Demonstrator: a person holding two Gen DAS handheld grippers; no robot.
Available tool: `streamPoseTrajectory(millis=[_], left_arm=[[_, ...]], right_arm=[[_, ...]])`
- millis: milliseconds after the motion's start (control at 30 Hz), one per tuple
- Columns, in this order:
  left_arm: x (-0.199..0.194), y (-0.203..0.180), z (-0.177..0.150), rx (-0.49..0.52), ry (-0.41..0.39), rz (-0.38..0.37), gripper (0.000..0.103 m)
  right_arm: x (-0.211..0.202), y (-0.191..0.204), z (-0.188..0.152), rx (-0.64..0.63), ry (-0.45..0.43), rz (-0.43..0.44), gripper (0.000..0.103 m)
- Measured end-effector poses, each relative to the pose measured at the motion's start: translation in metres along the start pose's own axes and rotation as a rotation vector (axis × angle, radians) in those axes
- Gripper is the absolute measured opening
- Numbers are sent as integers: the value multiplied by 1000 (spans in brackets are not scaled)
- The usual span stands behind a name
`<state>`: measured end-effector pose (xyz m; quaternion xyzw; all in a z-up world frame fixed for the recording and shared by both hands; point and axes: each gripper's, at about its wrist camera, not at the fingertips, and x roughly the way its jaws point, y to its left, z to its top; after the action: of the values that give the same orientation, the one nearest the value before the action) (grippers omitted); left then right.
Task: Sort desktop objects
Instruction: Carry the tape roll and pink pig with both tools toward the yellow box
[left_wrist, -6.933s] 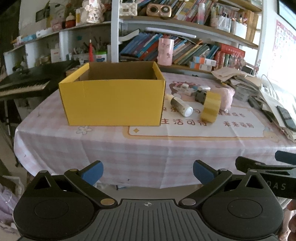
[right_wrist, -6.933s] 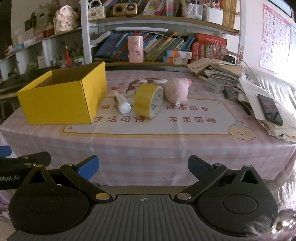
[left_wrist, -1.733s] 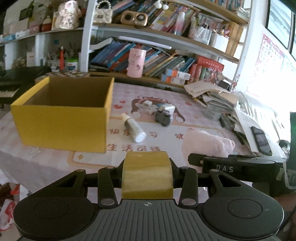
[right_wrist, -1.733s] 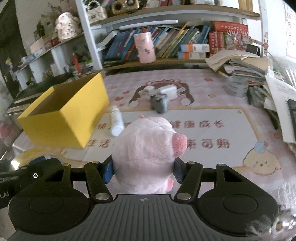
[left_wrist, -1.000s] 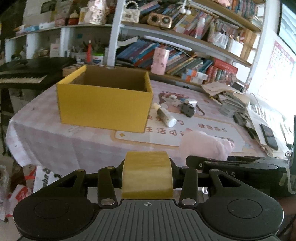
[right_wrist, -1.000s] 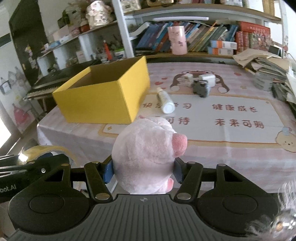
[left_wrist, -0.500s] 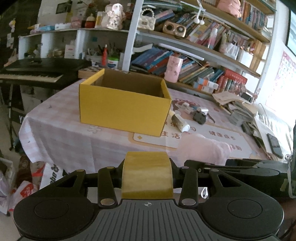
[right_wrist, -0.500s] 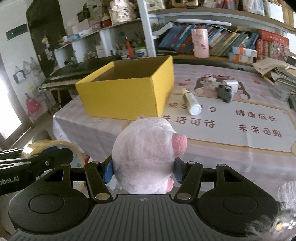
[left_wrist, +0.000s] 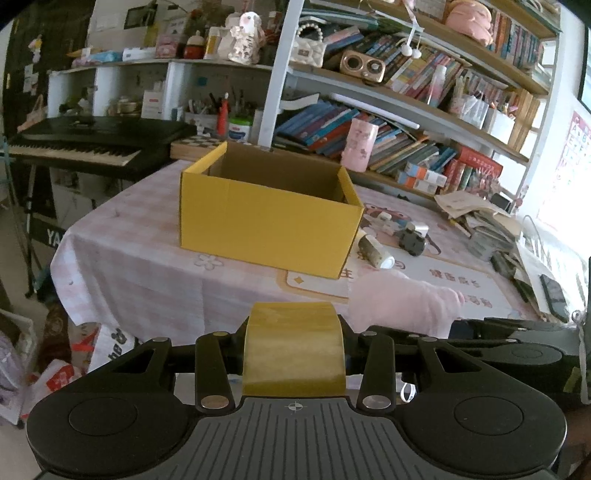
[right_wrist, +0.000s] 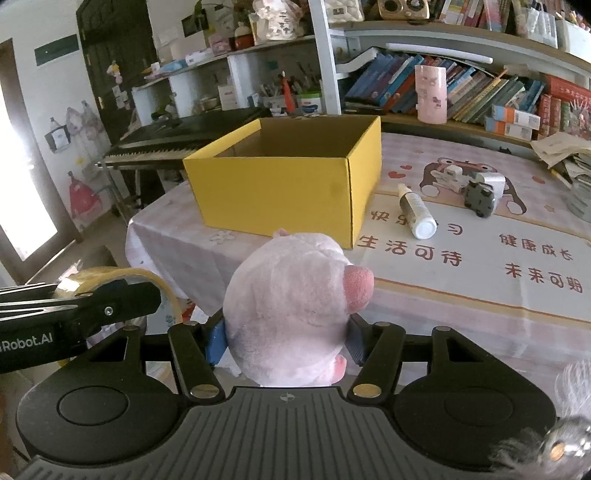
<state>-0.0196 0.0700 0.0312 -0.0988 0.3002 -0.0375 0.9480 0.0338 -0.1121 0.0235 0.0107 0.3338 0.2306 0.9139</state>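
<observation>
Both tongs are loaded: my left tongs (left_wrist: 294, 349) are clamped on a roll of yellowish-brown packing tape (left_wrist: 294, 347) at the bottom centre of the left view, and my right tongs (right_wrist: 284, 338) squeeze a pink plush pig toy (right_wrist: 291, 310) low in the middle of the right view. Behind them, at the centre of each frame, an open yellow cardboard box (left_wrist: 266, 225) sits on the table (left_wrist: 147, 258) with its pink checked cloth. To the box's right lie a small white-capped bottle (right_wrist: 415, 214) and a grey toy car (right_wrist: 479, 199).
</observation>
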Motion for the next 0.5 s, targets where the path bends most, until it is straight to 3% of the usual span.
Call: streamPoseTrajectory(millis=[500], left_arm=[[10, 13, 11, -51, -19, 9, 40]], right_arm=[[15, 9, 16, -75, 2, 5, 58]])
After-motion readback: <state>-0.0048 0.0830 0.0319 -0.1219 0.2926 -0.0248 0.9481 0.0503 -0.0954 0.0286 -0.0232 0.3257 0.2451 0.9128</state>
